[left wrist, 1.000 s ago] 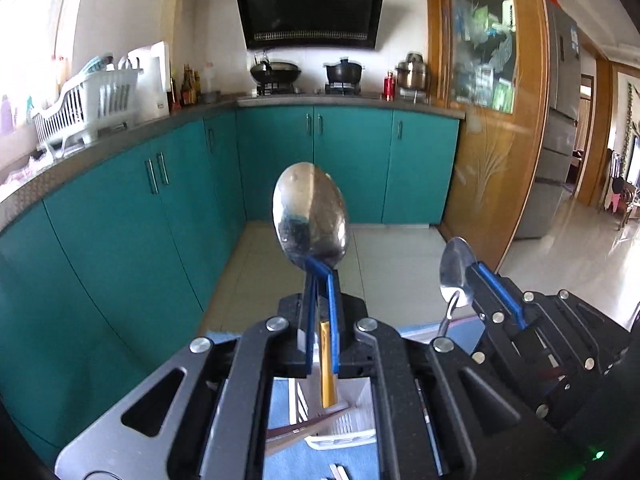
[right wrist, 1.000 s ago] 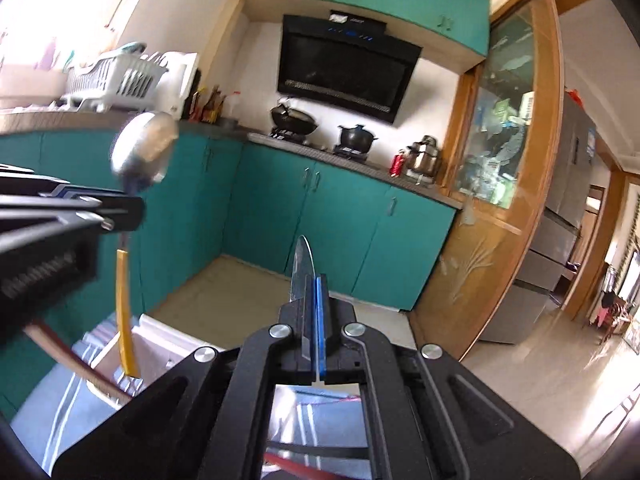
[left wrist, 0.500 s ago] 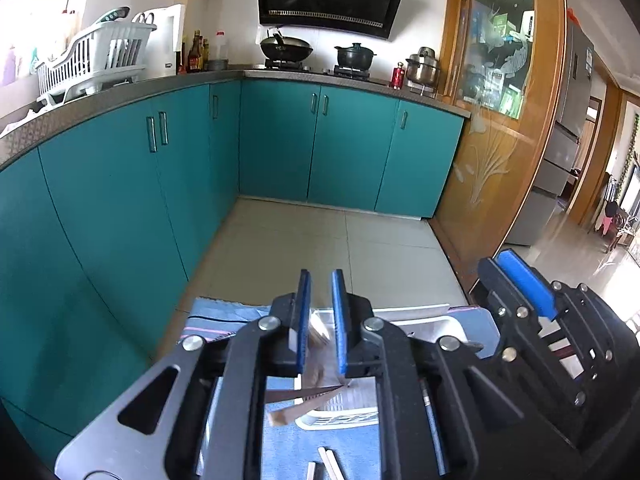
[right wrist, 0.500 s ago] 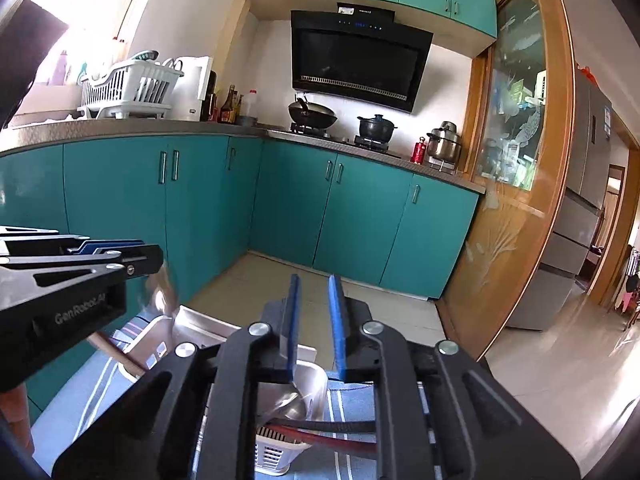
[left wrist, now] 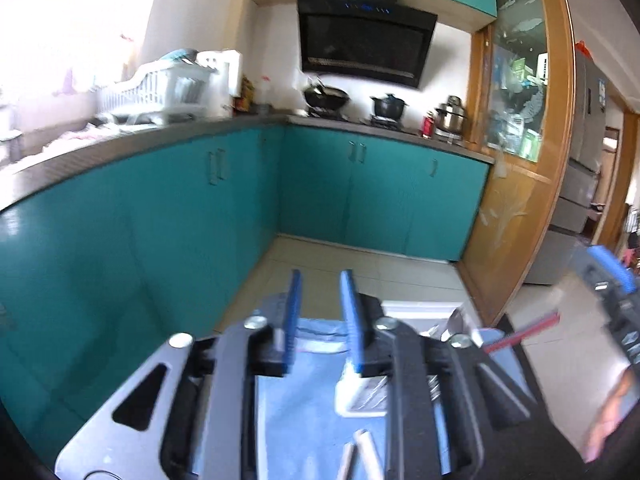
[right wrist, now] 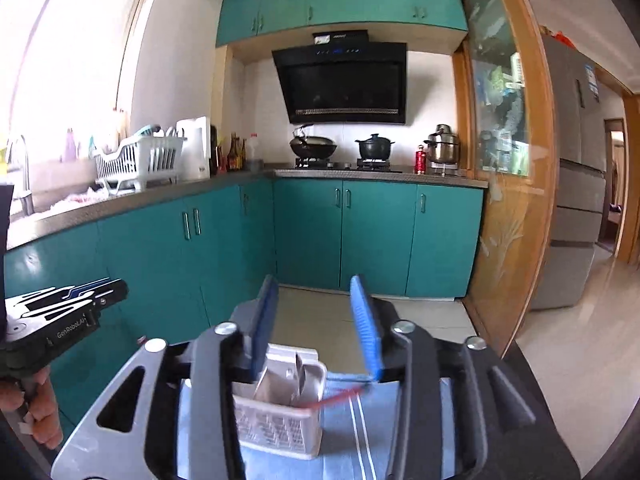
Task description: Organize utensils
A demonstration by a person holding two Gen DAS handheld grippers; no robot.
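Counting two grippers showing, left gripper (left wrist: 320,292) and right gripper (right wrist: 316,320) (both gaping); one white utensil basket (right wrist: 276,424); two pale chopsticks (left wrist: 356,456) lying lower centre of frame.

Daylight enters from the window (right wrist: 60,80), blown out to white. Motion blur is seen across the left wrist view; the right wrist view is sharper. Fisheye bending and dark vignetting are noted at the edges.

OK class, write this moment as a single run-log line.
left gripper: open, empty | right gripper: open, empty | utensils: in white basket | red chopsticks: across basket rim
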